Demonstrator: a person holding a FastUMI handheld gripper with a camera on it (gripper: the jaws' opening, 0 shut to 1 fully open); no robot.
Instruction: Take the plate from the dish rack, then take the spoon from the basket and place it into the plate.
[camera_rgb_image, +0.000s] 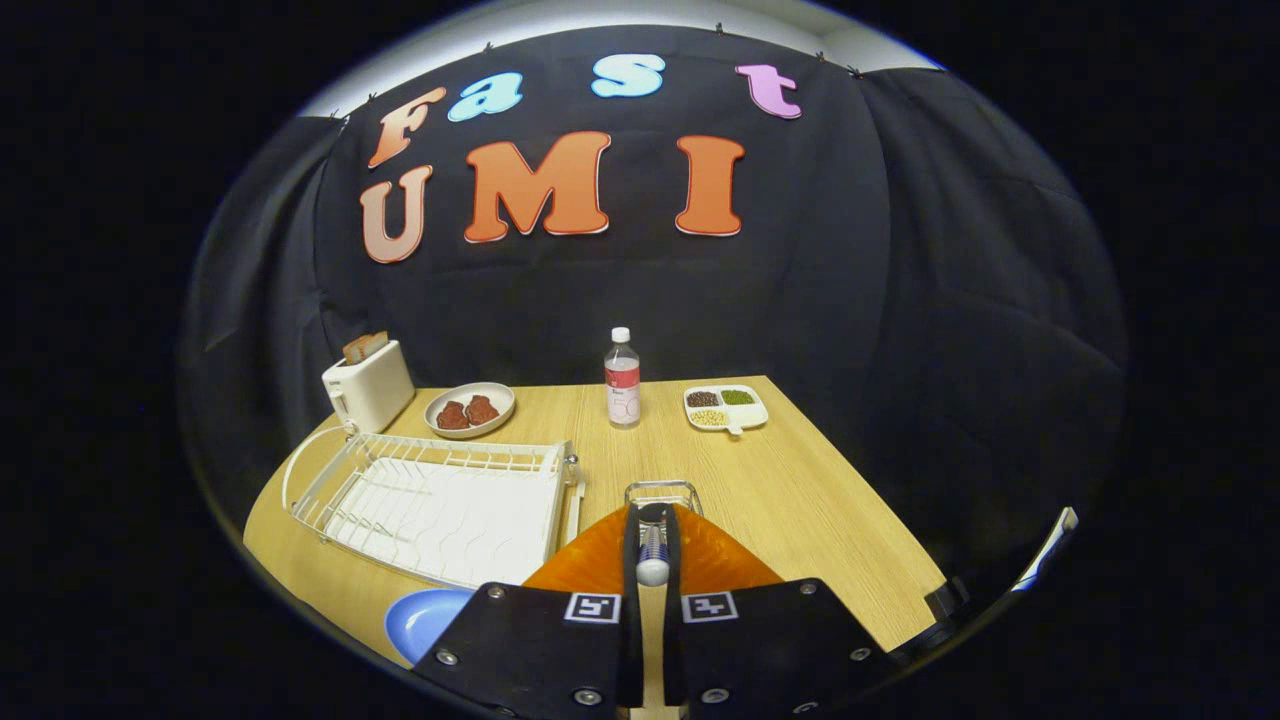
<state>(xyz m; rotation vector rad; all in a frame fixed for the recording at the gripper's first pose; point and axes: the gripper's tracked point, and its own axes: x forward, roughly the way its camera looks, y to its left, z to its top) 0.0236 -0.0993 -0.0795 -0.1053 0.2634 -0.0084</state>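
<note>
My gripper (653, 528) is shut on a slim silvery spoon (652, 566), whose rounded end sticks out toward me between the two fingers. Right under the fingers lies an orange ribbed plate (725, 560) on the wooden table. Just beyond the fingertips stands a small wire basket (662, 491). Left of the fingers, near the table's front edge, a blue plate (425, 618) lies flat, partly hidden by the gripper body. The white wire dish rack (440, 500) stands to the left with no dish in it.
At the back of the table (820, 500) stand a white toaster (368, 385) with bread, a plate of brown food (469, 409), a water bottle (622, 380) and a divided tray of beans (725, 407). Black cloth walls the booth.
</note>
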